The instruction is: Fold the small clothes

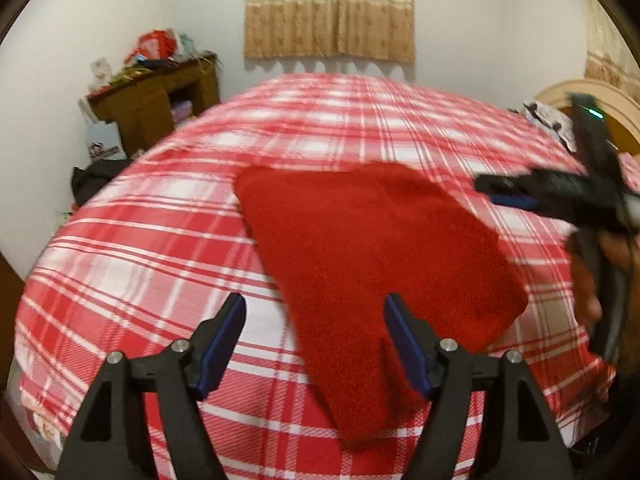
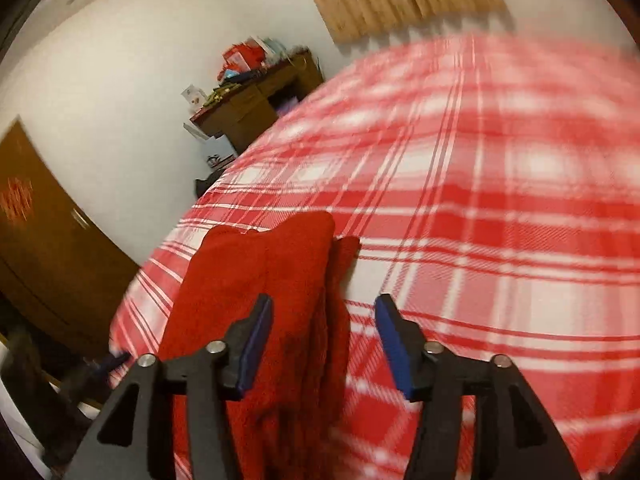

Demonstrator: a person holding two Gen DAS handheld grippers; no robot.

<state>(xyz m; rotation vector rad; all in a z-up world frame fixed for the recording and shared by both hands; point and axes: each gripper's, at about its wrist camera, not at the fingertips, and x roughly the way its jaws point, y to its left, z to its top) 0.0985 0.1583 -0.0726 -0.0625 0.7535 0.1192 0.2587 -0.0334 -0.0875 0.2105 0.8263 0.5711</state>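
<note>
A small red fleecy garment [image 1: 360,248] lies flat on the red and white checked bed cover [image 1: 160,220]. My left gripper [image 1: 316,308] is open and empty, hovering above the garment's near edge. My right gripper [image 1: 504,192] shows at the right of the left wrist view, above the garment's right side. In the right wrist view the right gripper [image 2: 324,308] is open and empty over the same red garment [image 2: 264,280], which lies folded lengthwise. That view is blurred.
A cluttered wooden desk [image 1: 156,96] stands by the far left wall. A beige curtain [image 1: 328,8] hangs behind the bed. A wooden headboard [image 1: 592,100] is at the right. A brown door [image 2: 48,232] is at the left in the right wrist view.
</note>
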